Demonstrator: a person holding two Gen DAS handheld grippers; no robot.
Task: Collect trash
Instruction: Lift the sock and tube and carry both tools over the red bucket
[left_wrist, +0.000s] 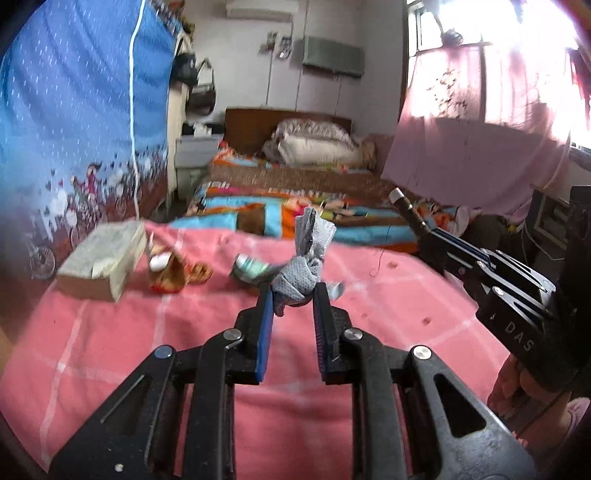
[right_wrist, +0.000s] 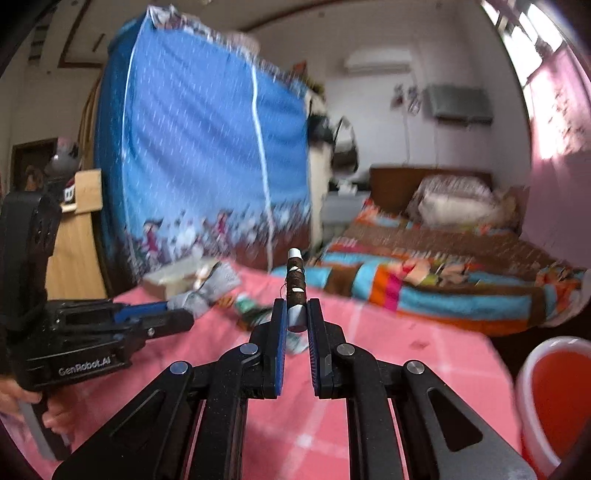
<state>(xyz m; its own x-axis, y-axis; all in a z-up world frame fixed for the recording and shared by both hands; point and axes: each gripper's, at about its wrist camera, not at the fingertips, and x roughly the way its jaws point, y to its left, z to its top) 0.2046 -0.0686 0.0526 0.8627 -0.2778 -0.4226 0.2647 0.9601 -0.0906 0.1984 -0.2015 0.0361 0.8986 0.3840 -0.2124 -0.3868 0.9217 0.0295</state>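
Observation:
My left gripper (left_wrist: 294, 295) is shut on a crumpled grey cloth rag (left_wrist: 304, 264) and holds it above the pink checked table cover (left_wrist: 184, 350). My right gripper (right_wrist: 296, 314) is shut on a brown thread spool with white ends (right_wrist: 295, 288), held upright above the table. The right gripper also shows at the right of the left wrist view (left_wrist: 417, 221), the left gripper with the rag at the left of the right wrist view (right_wrist: 177, 314). On the table lie an orange snack wrapper (left_wrist: 173, 271) and a green crushed can (left_wrist: 249, 267).
A worn cardboard box (left_wrist: 105, 258) sits at the table's far left. A red bucket with a white rim (right_wrist: 554, 398) stands at the right below the table edge. A bed with a striped blanket (left_wrist: 295, 210) lies beyond. A blue wardrobe cover (right_wrist: 199, 155) stands left.

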